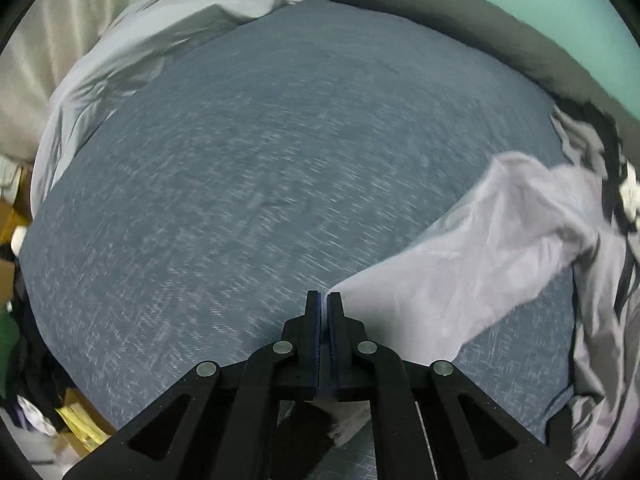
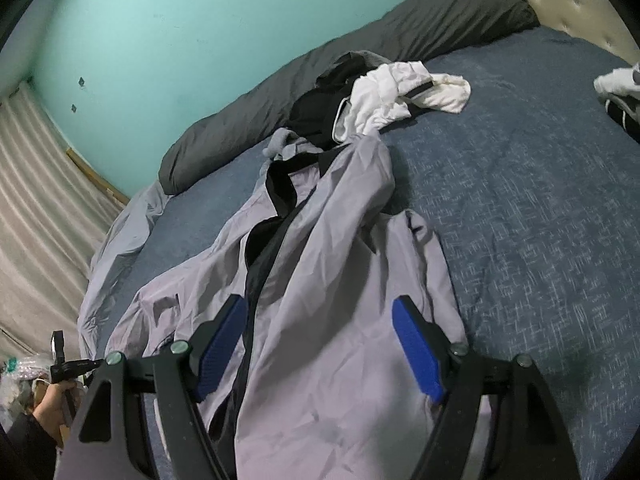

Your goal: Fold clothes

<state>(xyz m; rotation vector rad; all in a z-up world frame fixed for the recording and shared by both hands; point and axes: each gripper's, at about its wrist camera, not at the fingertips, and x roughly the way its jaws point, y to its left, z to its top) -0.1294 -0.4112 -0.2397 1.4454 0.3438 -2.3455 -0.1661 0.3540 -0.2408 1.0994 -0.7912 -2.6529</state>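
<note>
A light grey jacket point(image 2: 320, 360) with a black zip and lining lies crumpled on the blue bedspread point(image 2: 540, 240). My right gripper point(image 2: 318, 308) hovers open just above its body, one blue pad point(image 2: 416, 348) on either side of the cloth. In the left wrist view my left gripper point(image 1: 324, 298) is shut on a thin edge of the grey jacket point(image 1: 480, 264), which trails away to the right; a bit of fabric shows below the jaws.
A black and white pile of clothes point(image 2: 384, 100) lies beyond the jacket. A dark grey duvet roll point(image 2: 360, 60) runs along the teal wall. More clothes point(image 2: 620, 92) sit at the right edge. A pale grey sheet point(image 1: 120, 60) is bunched at the bed's far left.
</note>
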